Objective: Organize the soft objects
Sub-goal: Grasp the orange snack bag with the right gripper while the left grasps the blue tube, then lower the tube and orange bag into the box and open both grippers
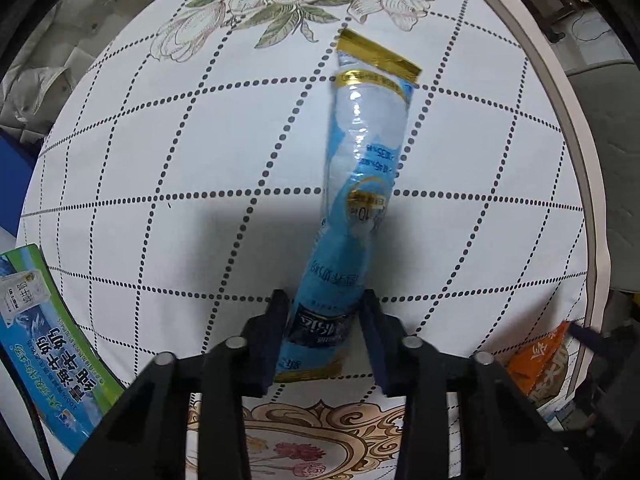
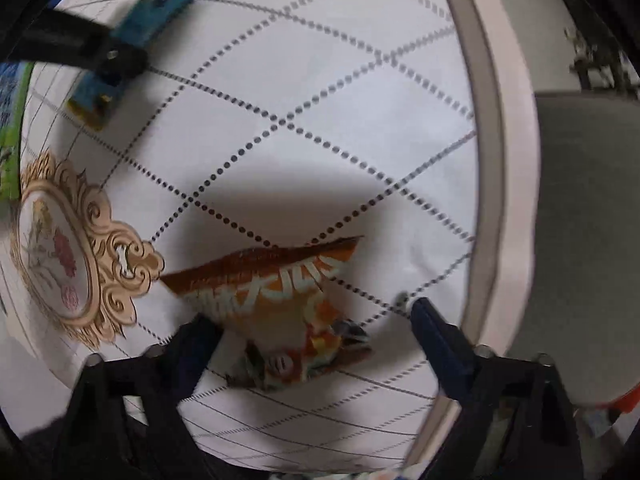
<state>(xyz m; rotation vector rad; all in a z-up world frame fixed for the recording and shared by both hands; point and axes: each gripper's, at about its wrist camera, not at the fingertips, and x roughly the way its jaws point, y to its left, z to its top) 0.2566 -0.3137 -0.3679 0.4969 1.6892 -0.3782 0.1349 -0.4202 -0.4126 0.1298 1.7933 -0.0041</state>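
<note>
- The left gripper (image 1: 323, 334) has its two dark fingers (image 1: 272, 340) closed in against the lower end of a long blue packet (image 1: 362, 184); it looks pinched there, though I cannot tell how firm the hold is.
- That packet runs away from the fingers across the tablecloth (image 1: 168, 152), its gold-sealed end pointing toward the printed flowers on the far side. Whether it is lifted or lying flat I cannot tell.
- The right gripper (image 2: 316, 328) stands wide apart, one finger on each side of an orange snack bag (image 2: 280, 308). Its left finger (image 2: 192, 344) is just beside the bag's edge; the other is well apart from it, so nothing is gripped yet.
- The orange bag lies near the table's rounded rim (image 2: 496, 160), beside a gilt floral medallion printed on the cloth.
- Further out, a blue-and-green milk carton box (image 1: 44, 344) sits at the table's left edge.
- As I judge it, the sorting is at an early stage: one packet is in hand, the snack bag is only bracketed, and no gathered pile or container shows in either view.
</note>
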